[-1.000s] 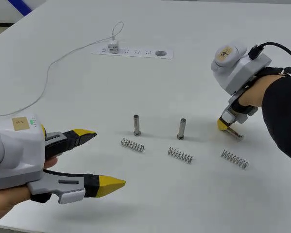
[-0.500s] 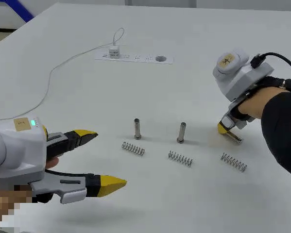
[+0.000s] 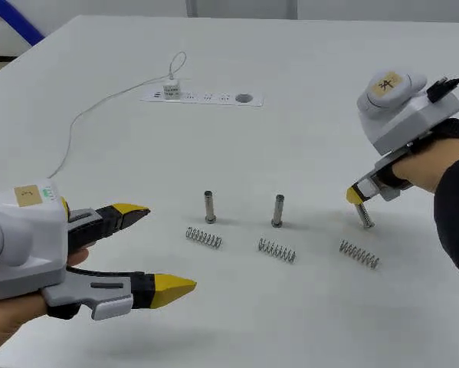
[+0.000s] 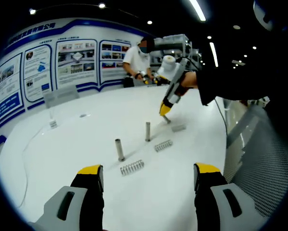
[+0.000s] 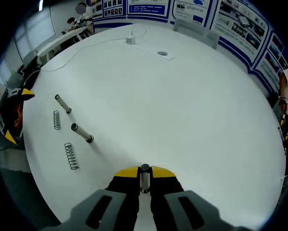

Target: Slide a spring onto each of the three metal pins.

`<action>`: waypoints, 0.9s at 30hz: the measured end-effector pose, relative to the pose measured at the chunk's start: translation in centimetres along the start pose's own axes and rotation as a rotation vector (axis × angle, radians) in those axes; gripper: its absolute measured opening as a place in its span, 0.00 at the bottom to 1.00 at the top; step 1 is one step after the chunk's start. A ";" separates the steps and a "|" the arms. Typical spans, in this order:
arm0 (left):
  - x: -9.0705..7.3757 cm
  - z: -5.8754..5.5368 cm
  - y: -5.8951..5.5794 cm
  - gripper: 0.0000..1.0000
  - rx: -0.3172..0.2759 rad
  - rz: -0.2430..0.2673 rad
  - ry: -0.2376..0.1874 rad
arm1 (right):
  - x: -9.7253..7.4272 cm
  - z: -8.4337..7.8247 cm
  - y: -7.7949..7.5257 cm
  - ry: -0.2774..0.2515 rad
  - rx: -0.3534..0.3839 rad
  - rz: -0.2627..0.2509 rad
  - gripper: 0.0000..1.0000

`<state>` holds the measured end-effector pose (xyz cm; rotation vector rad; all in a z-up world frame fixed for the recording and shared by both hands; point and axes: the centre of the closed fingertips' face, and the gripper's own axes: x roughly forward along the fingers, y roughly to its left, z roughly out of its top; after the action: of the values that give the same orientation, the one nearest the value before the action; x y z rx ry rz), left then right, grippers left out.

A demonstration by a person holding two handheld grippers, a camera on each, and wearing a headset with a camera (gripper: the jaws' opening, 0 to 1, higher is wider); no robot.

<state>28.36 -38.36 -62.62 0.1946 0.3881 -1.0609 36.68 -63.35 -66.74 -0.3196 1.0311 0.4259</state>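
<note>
Two metal pins stand upright mid-table. In front of each pin lies a spring; a third spring lies further right. My right gripper is shut on the third pin, which leans with its foot on the table just behind that spring. In the right gripper view the pin sits between the shut yellow tips of the gripper. My left gripper hovers open and empty at the near left, its jaws wide apart, facing the pins.
A white power strip with a plug and a cable lies at the far side of the white table. In the left gripper view a person stands at another bench in the background.
My right gripper has risen and tipped the held pin from a low slant to nearly upright. The left gripper has stayed put and open. The head camera has shifted.
</note>
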 end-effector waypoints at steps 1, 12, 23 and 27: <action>0.0 0.0 0.0 0.78 0.000 0.000 0.000 | -0.2 0.0 0.0 -0.009 0.003 0.000 0.08; -0.1 0.2 -0.1 0.78 0.007 0.002 -0.002 | -1.0 -1.0 0.4 -0.131 0.043 -0.003 0.08; -0.2 0.4 -0.1 0.78 0.009 0.000 -0.005 | -1.3 -1.4 0.4 -0.238 0.035 -0.015 0.08; -0.2 0.4 -0.1 0.78 0.009 0.002 -0.007 | -1.4 -1.5 0.4 -0.264 0.027 -0.016 0.09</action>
<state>28.27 -38.34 -62.15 0.1994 0.3771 -1.0613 34.78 -63.95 -66.29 -0.2403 0.7750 0.4271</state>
